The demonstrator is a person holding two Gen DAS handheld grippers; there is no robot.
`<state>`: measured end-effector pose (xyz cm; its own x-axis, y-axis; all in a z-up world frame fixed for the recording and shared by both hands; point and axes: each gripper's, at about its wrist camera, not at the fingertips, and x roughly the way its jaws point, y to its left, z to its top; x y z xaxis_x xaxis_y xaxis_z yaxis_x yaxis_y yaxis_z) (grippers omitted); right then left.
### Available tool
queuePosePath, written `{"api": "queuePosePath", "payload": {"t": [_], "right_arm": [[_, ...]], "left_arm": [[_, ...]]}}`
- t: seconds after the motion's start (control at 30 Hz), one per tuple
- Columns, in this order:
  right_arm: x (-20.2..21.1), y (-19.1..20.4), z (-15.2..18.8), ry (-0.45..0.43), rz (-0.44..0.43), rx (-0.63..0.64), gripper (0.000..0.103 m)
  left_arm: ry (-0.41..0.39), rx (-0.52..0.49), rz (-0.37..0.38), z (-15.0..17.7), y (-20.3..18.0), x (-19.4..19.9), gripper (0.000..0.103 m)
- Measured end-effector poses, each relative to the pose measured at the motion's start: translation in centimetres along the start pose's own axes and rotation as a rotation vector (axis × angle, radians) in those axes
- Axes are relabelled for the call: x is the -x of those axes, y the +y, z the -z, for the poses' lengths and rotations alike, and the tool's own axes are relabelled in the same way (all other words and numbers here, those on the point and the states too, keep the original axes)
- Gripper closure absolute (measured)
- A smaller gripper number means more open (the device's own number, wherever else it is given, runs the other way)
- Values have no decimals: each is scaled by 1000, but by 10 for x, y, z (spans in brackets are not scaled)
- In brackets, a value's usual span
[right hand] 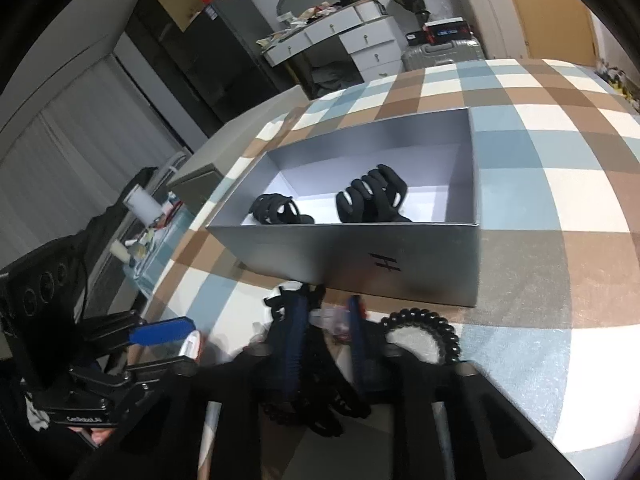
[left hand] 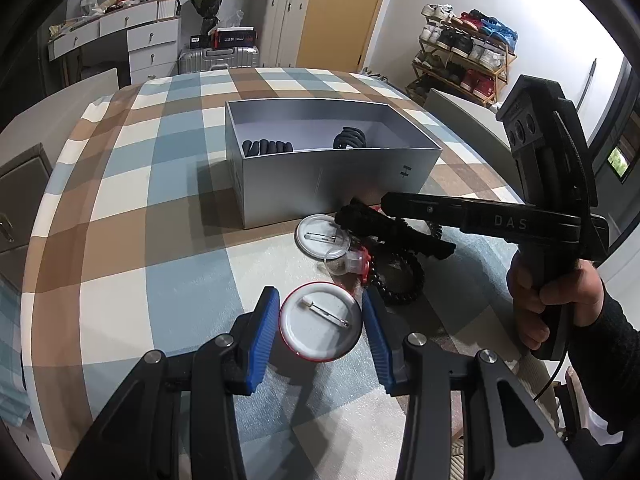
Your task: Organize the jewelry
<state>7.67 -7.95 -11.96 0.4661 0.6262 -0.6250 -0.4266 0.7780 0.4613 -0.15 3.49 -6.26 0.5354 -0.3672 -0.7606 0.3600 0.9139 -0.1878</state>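
Observation:
My left gripper [left hand: 320, 314] has its blue pads pressed on both sides of a round pin badge [left hand: 320, 326], white-backed with a red rim, just above the checked cloth. My right gripper [left hand: 380, 210] comes in from the right and is shut on a black hair claw [left hand: 400, 236] in front of the grey box [left hand: 332, 176]. In the right wrist view the claw [right hand: 316, 408] sits between the fingers of that gripper [right hand: 328, 320]. Two more black hair claws [right hand: 280, 210] [right hand: 372, 196] lie inside the box [right hand: 360, 256].
Near the box lie a second white pin badge [left hand: 320, 236], a small clear capsule with a red cap [left hand: 352, 262] and a black bead bracelet [left hand: 400, 284]. A person's hand [left hand: 552, 292] grips the right handle. Drawers, suitcases and a shoe rack stand beyond the table.

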Motion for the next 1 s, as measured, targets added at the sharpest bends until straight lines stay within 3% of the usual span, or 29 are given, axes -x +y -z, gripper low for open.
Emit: {"api": "queuePosePath", "payload": {"t": [0.7, 1.0], "right_arm": [[49, 4, 0, -158, -111, -30, 86], [69, 15, -16, -227, -139, 6, 86]], "left_arm": [[-51, 10, -24, -12, -7, 10, 66], [-145, -12, -36, -36, -16, 27, 66]]}}
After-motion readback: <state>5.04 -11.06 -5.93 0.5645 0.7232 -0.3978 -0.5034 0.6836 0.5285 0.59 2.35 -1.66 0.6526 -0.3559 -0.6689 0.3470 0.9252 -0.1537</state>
